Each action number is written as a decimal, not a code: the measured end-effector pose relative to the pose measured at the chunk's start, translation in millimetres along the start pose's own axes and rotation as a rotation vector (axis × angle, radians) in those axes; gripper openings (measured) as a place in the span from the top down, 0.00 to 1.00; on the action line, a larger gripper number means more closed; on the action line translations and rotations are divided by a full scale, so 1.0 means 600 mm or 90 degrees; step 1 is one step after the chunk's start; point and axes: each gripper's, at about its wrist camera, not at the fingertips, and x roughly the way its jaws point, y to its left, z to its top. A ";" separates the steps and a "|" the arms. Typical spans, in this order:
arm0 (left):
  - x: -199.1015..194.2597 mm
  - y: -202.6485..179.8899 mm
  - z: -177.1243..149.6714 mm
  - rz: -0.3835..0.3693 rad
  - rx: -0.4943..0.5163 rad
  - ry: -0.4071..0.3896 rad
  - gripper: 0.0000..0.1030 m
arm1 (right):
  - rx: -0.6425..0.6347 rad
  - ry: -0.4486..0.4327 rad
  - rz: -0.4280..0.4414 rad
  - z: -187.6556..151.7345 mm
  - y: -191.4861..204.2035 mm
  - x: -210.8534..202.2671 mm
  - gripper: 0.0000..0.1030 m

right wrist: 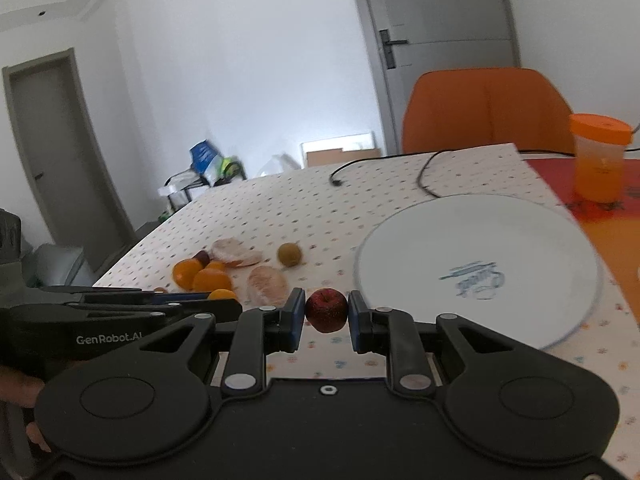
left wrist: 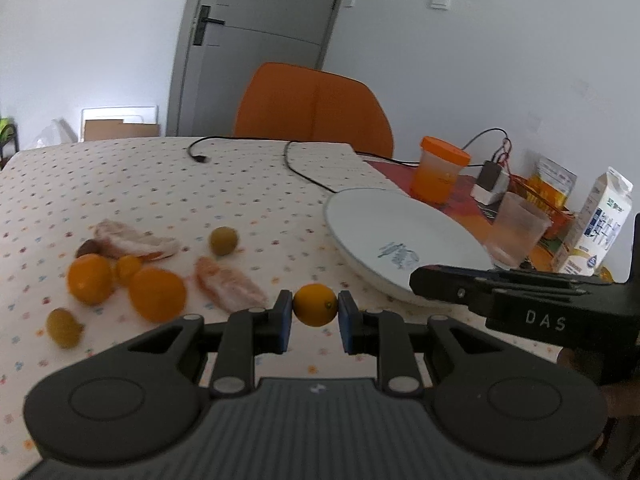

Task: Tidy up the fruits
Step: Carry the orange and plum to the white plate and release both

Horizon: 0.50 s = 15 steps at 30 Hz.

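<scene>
Clearance around the plate and fruit cluster

The white plate (right wrist: 480, 236) is lying bare, leaving its whole surface open from above. Patterned tablecloth (left wrist: 132, 184) is showing open between the plate and the fruit cluster, where only a green fruit (left wrist: 223, 241) is sitting. To the left, oranges (left wrist: 157, 294) and peeled segments (left wrist: 228, 286) are crowding low approaches. A black cable (left wrist: 304, 172) is trailing across the far cloth. On the right, an orange-lidded jar (left wrist: 440, 170), a clear cup (left wrist: 516, 234) and a milk carton (left wrist: 600, 224) are standing close beside the plate's far rim, blocking passage there.
</scene>
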 end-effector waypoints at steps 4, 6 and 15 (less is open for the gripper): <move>0.016 -0.022 0.012 -0.020 0.007 0.002 0.78 | 0.015 -0.005 -0.018 -0.004 -0.026 -0.012 0.79; 0.026 -0.031 0.017 -0.031 0.008 0.008 0.78 | 0.019 -0.005 -0.029 -0.004 -0.037 -0.016 0.79; 0.077 -0.066 0.035 -0.073 0.033 0.049 0.78 | 0.060 -0.005 -0.071 -0.008 -0.096 -0.031 0.79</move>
